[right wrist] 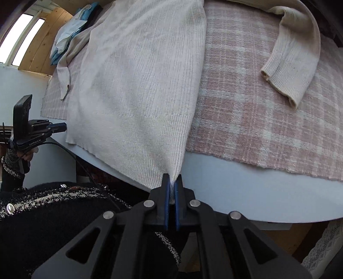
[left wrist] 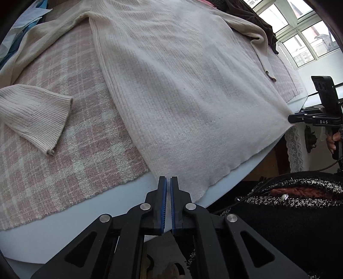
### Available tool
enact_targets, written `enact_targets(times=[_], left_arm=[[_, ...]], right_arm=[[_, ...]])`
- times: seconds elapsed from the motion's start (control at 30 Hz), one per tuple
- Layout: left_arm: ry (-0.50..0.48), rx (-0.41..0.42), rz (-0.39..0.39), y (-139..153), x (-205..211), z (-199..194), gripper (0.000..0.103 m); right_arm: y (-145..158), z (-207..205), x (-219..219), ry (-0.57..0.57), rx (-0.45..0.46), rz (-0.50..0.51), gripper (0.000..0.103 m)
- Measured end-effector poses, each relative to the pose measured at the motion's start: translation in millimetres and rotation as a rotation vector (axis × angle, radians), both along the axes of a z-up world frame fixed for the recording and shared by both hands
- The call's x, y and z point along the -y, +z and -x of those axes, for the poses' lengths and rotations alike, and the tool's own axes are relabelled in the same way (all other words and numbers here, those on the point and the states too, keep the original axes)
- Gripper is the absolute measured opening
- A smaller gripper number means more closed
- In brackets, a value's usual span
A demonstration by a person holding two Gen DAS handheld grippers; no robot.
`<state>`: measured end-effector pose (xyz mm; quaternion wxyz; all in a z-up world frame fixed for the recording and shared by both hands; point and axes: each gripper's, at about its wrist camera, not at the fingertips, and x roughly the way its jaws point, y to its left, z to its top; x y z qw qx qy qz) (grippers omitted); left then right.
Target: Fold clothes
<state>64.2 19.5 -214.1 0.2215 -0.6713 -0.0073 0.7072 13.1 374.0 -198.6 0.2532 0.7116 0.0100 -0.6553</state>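
Observation:
A cream ribbed sweater (left wrist: 182,85) lies spread flat on a pink plaid blanket (left wrist: 75,150), its hem hanging toward me at the table edge. My left gripper (left wrist: 168,178) sits at the hem's left corner, jaws nearly together with pale fabric running in behind the fingertips. The right wrist view shows that gripper (right wrist: 64,128) touching the same corner of the sweater (right wrist: 133,85). My right gripper (right wrist: 172,178) is shut on the other hem corner, white knit pinched between its blue pads. It also shows far right in the left wrist view (left wrist: 290,119). Both sleeves (left wrist: 32,111) (right wrist: 293,70) lie out to the sides.
The pale blue table (right wrist: 235,197) shows as a bare strip along its near edge. Blue and white clothes (right wrist: 68,36) are piled at the far left, a dark garment (left wrist: 253,15) at the far right by the window. The person's black knit top (left wrist: 289,214) is close below.

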Motion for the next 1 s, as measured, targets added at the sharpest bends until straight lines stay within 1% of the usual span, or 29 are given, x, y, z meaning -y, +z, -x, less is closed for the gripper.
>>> enact_targets(times=[0.03, 0.1, 0.13, 0.17, 0.23, 0.33, 0.37, 0.43, 0.53, 0.57, 0.6, 0.63, 0.7, 0.73, 0.77, 0.8, 0.83, 0.87, 0.9, 0.93, 0.97, 1.0], left_arm=[[0.001, 0.003, 0.004, -0.5, 1.3, -0.1, 0.001], [-0.004, -0.017, 0.026, 6.2, 3.6, 1.1, 0.002], [-0.003, -0.032, 0.038, 11.5, 5.1, 2.5, 0.002], [-0.008, -0.055, 0.040, 19.6, 5.7, 5.2, 0.002], [-0.023, -0.106, 0.040, 37.0, 5.7, 12.2, 0.002], [-0.057, -0.162, 0.022, 52.3, -0.3, 29.7, 0.002], [-0.071, -0.175, 0.024, 52.5, -1.6, 36.7, 0.003], [-0.074, -0.197, 0.012, 49.3, -5.6, 56.8, 0.003], [-0.064, -0.209, -0.082, 38.2, -16.7, 83.3, 0.003], [-0.061, -0.214, -0.108, 34.1, -22.0, 92.0, 0.005], [-0.066, -0.212, -0.102, 27.4, -26.3, 98.8, 0.009], [-0.072, -0.209, -0.090, 20.2, -30.4, 105.4, 0.013], [-0.077, -0.197, -0.028, 2.9, -30.2, 112.5, 0.013], [-0.075, -0.195, 0.000, -2.8, -26.5, 115.2, 0.006], [-0.065, -0.182, 0.006, -1.9, -19.6, 117.9, 0.007], [-0.053, -0.183, 0.042, 2.0, -11.5, 121.1, 0.007], [-0.050, -0.208, 0.079, 9.5, -3.7, 124.7, 0.007], [-0.052, -0.235, 0.090, 19.4, 4.6, 131.7, 0.011], [-0.054, -0.253, 0.084, 29.2, 12.4, 142.8, 0.014], [-0.055, -0.274, 0.089, 36.9, 17.1, 163.4, 0.016], [-0.055, -0.295, 0.095, 44.2, 21.4, 185.4, 0.016], [-0.056, -0.316, 0.102, 51.6, 25.7, 207.4, 0.017]], right_arm=[[-2.4, -0.8, 6.0, 0.023, 0.003, -0.024, 0.004], [-0.3, -2.3, 15.3, 0.049, 0.026, -0.024, 0.006], [4.6, -0.9, 16.5, 0.053, 0.035, -0.025, 0.008], [13.5, 3.9, 13.8, 0.049, 0.013, -0.026, 0.012], [31.5, 15.0, 7.5, 0.037, -0.035, -0.026, 0.013], [62.5, 61.1, -16.4, -0.060, -0.186, 0.016, 0.014], [66.7, 78.7, -14.9, -0.088, -0.235, 0.032, 0.017], [62.1, 117.1, 4.0, -0.115, -0.292, 0.053, 0.023], [53.8, 173.8, 33.4, -0.154, -0.375, 0.082, 0.024], [42.9, 187.7, 47.2, -0.149, -0.384, 0.078, 0.024], [34.6, 202.8, 53.4, -0.146, -0.382, 0.070, 0.024], [23.0, 214.3, 58.1, -0.133, -0.375, 0.039, 0.024], [-0.4, 236.8, 66.9, -0.108, -0.356, -0.032, 0.024], [-10.8, 243.6, 65.8, -0.107, -0.328, -0.100, 0.024], [-8.2, 246.8, 61.4, -0.114, -0.316, -0.096, 0.021], [-4.6, 250.3, 57.1, -0.121, -0.306, -0.095, 0.022], [4.6, 254.8, 53.7, -0.129, -0.308, -0.109, 0.021], [14.5, 259.8, 50.8, -0.133, -0.317, -0.118, 0.022], [28.0, 267.7, 51.2, -0.118, -0.362, -0.105, 0.022], [41.2, 276.3, 51.9, -0.102, -0.408, -0.096, 0.025], [51.1, 289.6, 54.9, -0.078, -0.453, -0.107, 0.037], [55.1, 306.2, 61.0, -0.043, -0.486, -0.125, 0.045]])
